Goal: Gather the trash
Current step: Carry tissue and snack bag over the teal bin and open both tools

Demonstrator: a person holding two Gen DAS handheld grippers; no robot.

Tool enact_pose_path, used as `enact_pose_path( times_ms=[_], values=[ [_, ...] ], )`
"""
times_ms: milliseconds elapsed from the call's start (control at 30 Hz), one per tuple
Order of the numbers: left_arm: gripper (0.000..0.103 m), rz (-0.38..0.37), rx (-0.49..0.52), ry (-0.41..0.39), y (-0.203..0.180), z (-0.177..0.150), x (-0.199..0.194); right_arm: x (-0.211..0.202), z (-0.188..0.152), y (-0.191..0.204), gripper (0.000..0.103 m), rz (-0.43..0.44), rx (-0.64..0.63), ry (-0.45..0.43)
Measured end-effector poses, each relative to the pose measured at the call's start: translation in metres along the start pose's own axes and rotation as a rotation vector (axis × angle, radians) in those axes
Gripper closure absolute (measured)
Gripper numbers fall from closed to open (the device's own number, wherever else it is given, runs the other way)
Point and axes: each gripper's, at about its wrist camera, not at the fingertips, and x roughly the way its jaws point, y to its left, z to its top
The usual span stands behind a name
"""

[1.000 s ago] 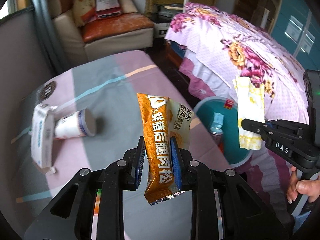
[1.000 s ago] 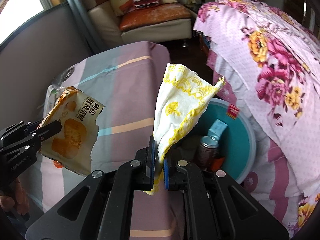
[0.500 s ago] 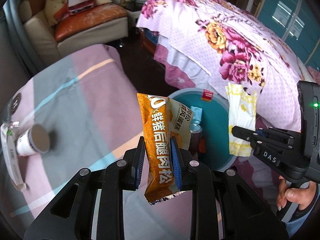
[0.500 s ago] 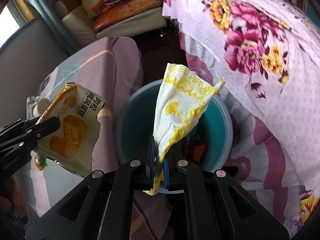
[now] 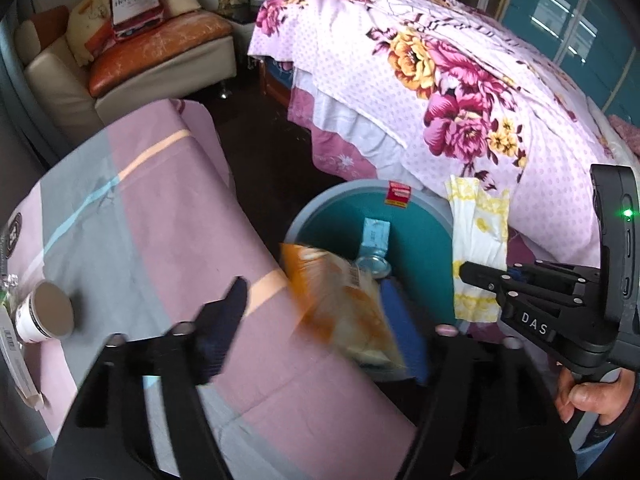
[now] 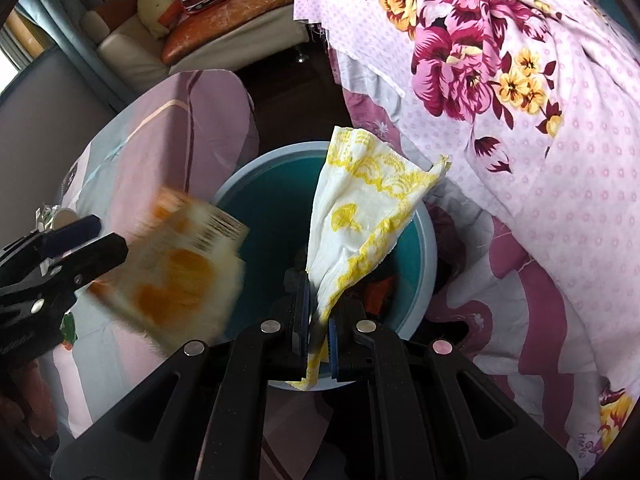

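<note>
Snack wrapper [image 5: 340,304]: orange, blurred, loose between the wide-spread jaws of the left hand-held gripper [image 5: 316,312], above the near rim of the teal bin [image 5: 424,248]. Right hand-held gripper [image 6: 318,316]: clamped on yellow-printed napkin [image 6: 360,208], directly over bin. Advice: centre napkin ahead, then release.
</note>
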Motion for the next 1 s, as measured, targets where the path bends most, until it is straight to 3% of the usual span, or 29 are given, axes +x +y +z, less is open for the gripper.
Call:
enact_pose_path(
  times_ms=[67,233,1000],
  values=[
    [0.018,0.010,-0.002,-0.004,0.002,0.001,0.000,0.001,0.001,0.000,0.096,-0.003,-0.001,0.003],
    [0.013,0.017,-0.014,0.000,0.009,-0.001,0.001,0.006,0.003,0.004,0.095,-0.007,-0.007,0.012],
    [0.011,-0.012,-0.099,0.025,0.045,-0.016,0.003,0.007,0.011,0.026,0.094,-0.038,-0.052,0.025]
  ],
)
